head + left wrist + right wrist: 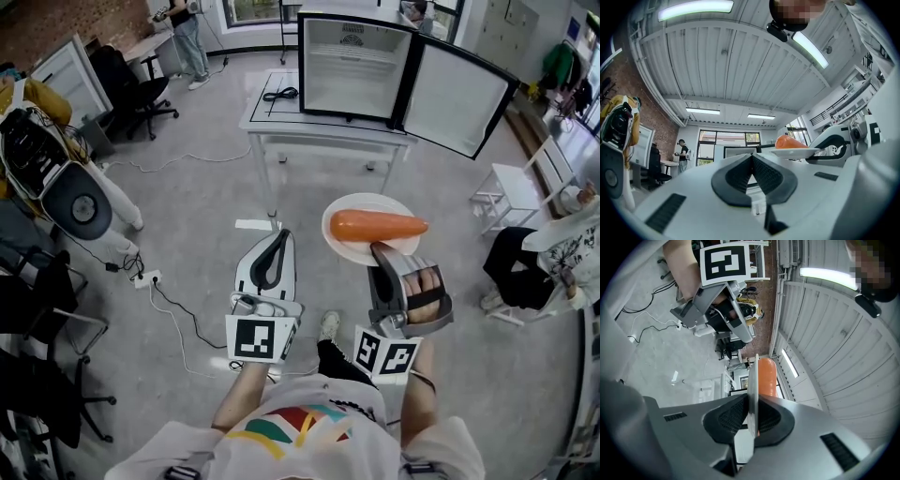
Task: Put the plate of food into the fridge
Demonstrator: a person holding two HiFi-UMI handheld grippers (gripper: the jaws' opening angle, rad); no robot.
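Your right tool (380,251) pinches the plate (342,249) by its rim, carrot (378,225) on it, well short of the open fridge (352,66) on the bench (328,131); your left tool (279,238) is closed, empty.

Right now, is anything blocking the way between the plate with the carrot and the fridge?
Nothing visible does. The right gripper holds the plate with the carrot by its rim, and the fridge on the table ahead has its door swung open to the right. Only floor lies between.
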